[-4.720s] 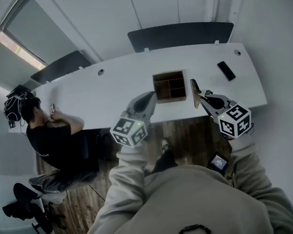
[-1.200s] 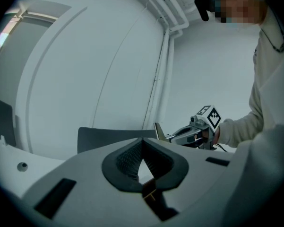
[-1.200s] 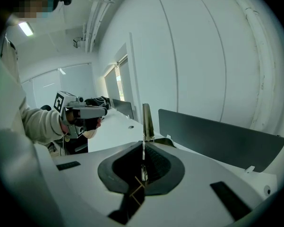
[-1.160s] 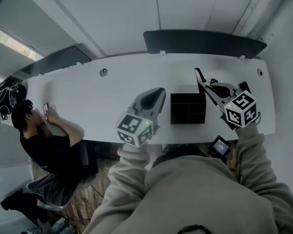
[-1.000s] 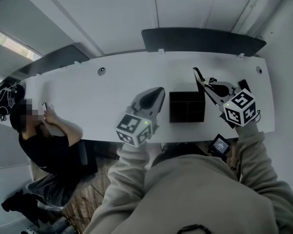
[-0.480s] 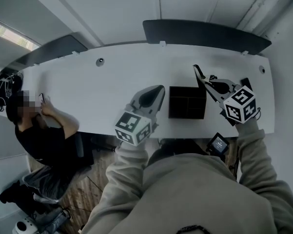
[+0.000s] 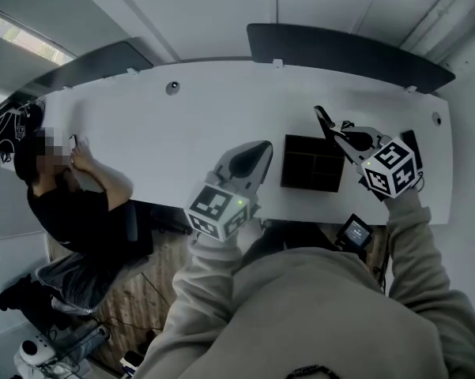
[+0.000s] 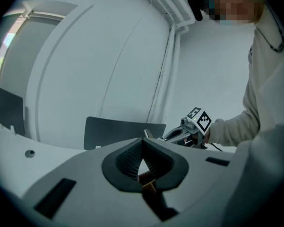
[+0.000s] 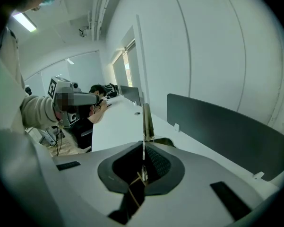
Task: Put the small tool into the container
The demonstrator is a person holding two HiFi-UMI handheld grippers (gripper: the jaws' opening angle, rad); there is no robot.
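Observation:
A dark divided container (image 7: pixel 311 163) stands near the front edge of the white desk (image 7: pixel 182 140). My right gripper (image 7: pixel 337 136) hovers at its right rim, shut on a thin flat tool (image 7: pixel 324 121) that sticks out past the jaws over the container's back right corner. The right gripper view shows the tool (image 9: pixel 146 119) as a narrow strip clamped between the shut jaws of the right gripper (image 9: pixel 143 144). My left gripper (image 7: pixel 264 145) is just left of the container, shut and holding nothing. In the left gripper view the left gripper (image 8: pixel 142 142) has its tips together.
A person (image 7: pixel 63 200) sits at the desk's left end. Dark partition panels (image 7: pixel 348 54) line the far edge. A black phone (image 7: pixel 413 142) lies on the desk to the right, partly behind the right gripper. A small screen device (image 7: pixel 354 231) hangs below the desk's front edge.
The head view has drifted, so desk and container sit slightly more to the right. Both grippers keep their places beside the container. The right one still holds the tool.

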